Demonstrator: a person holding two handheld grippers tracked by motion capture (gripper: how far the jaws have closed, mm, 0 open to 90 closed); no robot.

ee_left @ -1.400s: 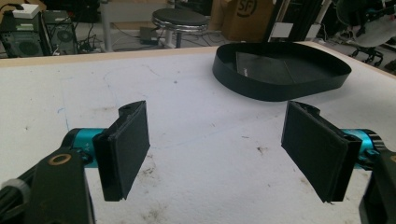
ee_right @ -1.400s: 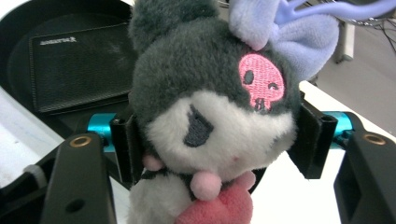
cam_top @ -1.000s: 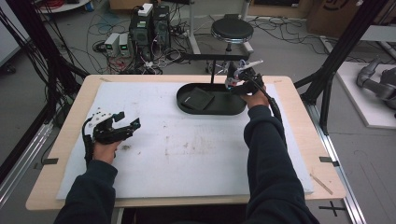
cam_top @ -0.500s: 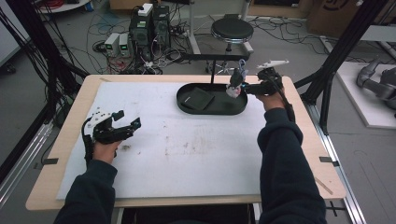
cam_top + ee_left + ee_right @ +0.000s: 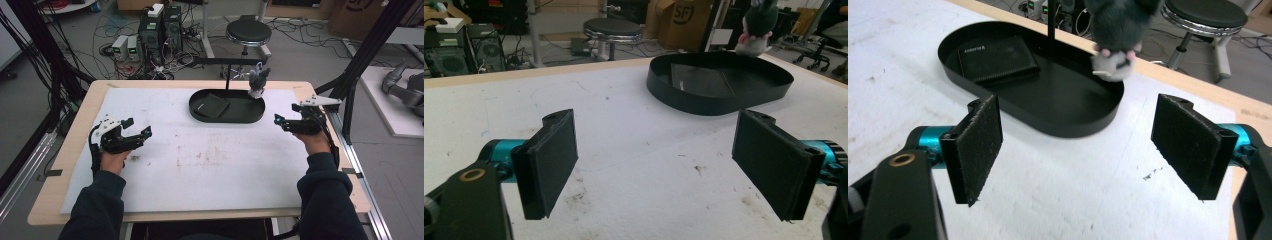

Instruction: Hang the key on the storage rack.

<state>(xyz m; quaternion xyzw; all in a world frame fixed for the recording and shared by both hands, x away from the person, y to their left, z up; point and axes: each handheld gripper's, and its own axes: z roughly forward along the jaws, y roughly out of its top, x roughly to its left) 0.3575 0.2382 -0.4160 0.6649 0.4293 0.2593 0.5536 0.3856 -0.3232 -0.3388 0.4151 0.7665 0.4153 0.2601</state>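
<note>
Both tongs released, left tongs (image 5: 136,129) & right tongs (image 5: 278,119) empty. We keep clear of black oval metal tray (image 5: 200,114); grey-white plush toy (image 5: 258,81) hangs above it.

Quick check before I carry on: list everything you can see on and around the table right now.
Oval black tray: one, black, far middle of the table.
Flat black wallet-like case: one, black, lying in the tray's left half.
Grey and white plush toy: one, grey with white, hanging from the black stand above the tray's right end.
T-shaped black stand: one, black, at the tray's far edge.
White table mat: one, white, scuffed, covering the wooden tabletop.
Round black stool: one, black seat, on the floor beyond the table.
Computer boxes: several, dark, on the floor at far left.
Left gripper: one, black, open, holding nothing, over the mat's left side.
Right gripper: one, black, open, holding nothing, right of the tray.
</note>
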